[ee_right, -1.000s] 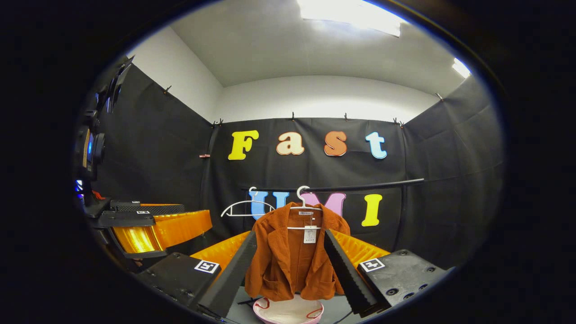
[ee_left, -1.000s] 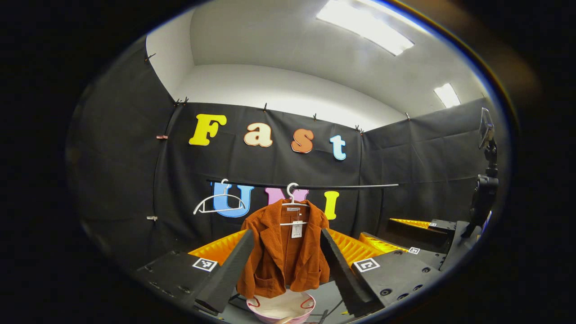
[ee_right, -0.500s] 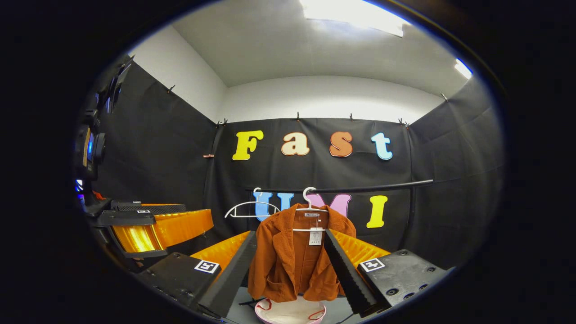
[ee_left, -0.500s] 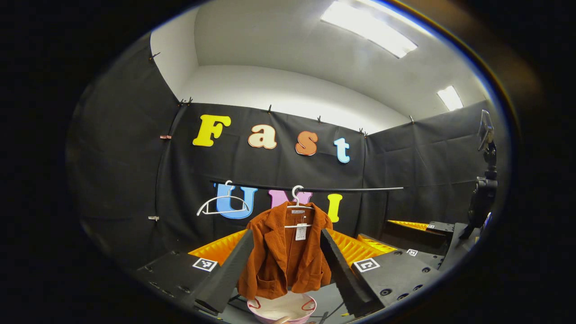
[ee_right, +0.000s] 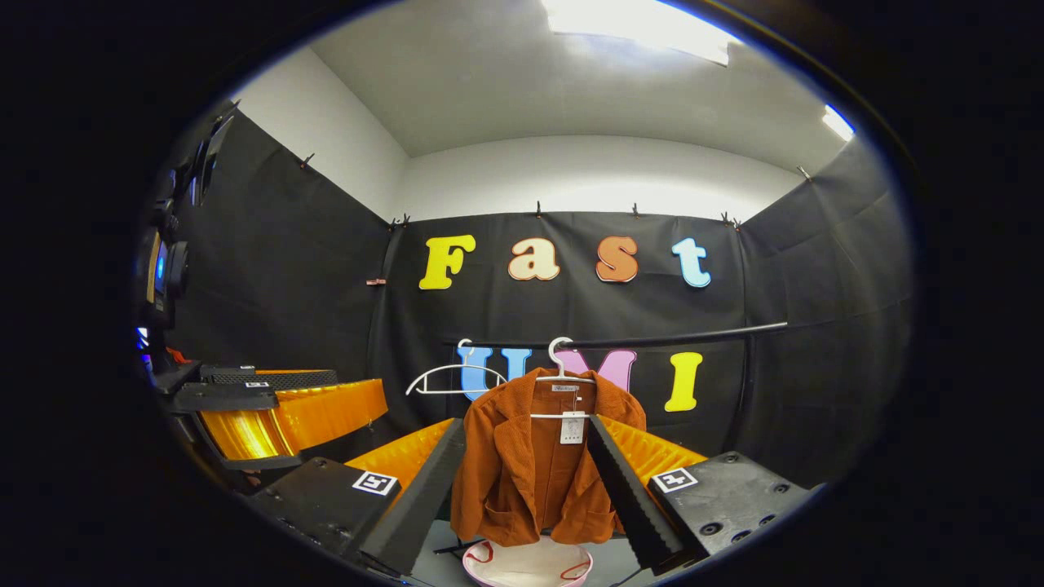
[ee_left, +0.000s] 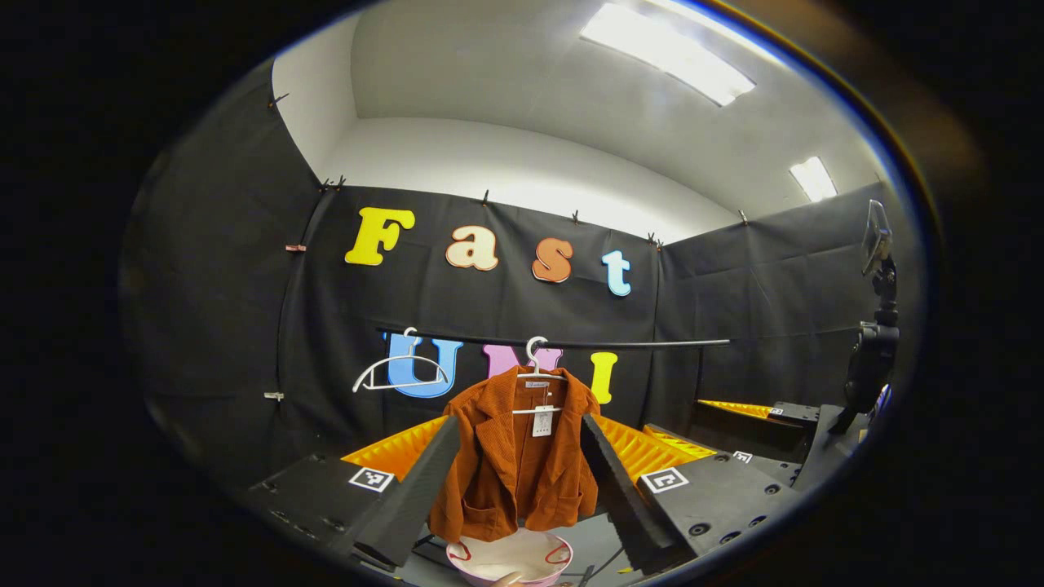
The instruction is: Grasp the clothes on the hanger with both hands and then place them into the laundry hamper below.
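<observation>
An empty white hanger [ee_left: 400, 371] hangs at the left of a black rail [ee_left: 555, 342]. Right of it, a rust-orange corduroy jacket [ee_left: 515, 465] with lapels and patch pockets hangs on a second hanger, its white tag [ee_left: 539, 421] too small to read. A pink-rimmed hamper [ee_left: 510, 558] sits directly below. Both the left tongs [ee_left: 518, 469] and the right tongs [ee_right: 526, 477] are spread wide, empty, framing the jacket from a distance.

Rail [ee_left: 620, 343] with jacket [ee_left: 514, 473], spare hanger [ee_left: 390, 371]

- Left gripper [ee_left: 515, 469]: two black wedge fingers with ribbed inner faces, backed by ridged orange panels.
- Flat black blocks carry square black-and-white markers and round screw holes.
- Right gripper [ee_right: 526, 469]: built alike.
</observation>
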Tool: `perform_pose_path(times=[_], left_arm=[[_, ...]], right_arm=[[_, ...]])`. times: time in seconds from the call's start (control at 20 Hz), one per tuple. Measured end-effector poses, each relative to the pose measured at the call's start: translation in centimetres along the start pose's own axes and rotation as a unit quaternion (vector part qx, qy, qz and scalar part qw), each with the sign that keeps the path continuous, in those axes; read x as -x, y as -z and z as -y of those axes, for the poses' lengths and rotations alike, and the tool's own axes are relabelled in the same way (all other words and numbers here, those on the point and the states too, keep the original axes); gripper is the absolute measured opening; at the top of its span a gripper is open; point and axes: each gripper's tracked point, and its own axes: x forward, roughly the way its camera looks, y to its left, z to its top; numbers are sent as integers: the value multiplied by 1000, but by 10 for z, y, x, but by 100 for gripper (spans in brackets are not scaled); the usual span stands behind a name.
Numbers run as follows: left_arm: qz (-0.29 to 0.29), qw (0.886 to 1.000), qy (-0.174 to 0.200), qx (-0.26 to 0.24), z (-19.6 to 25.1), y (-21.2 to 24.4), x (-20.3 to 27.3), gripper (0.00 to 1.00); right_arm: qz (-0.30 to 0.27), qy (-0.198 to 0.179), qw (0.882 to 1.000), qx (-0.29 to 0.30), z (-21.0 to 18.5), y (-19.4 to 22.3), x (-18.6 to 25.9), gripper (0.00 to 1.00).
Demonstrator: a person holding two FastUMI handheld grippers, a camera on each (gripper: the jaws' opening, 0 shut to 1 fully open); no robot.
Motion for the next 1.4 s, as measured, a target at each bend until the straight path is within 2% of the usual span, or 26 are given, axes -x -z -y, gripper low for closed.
perform_pose_path(times=[0.75, 1.0, 1.4], left_arm=[[4, 1000, -24, -1, -27, -6, 2, 94], [-3, 1000, -1, 1, -34, 0, 3, 94], [-24, 998, 58, 13, -43, 18, -12, 94]], right_arm=[[-5, -24, 1000, -6, -20, 5, -17, 97], [-7, 2, 1000, -4, -24, 7, -16, 97], [-19, 71, 997, 10, -15, 22, -16, 97]])
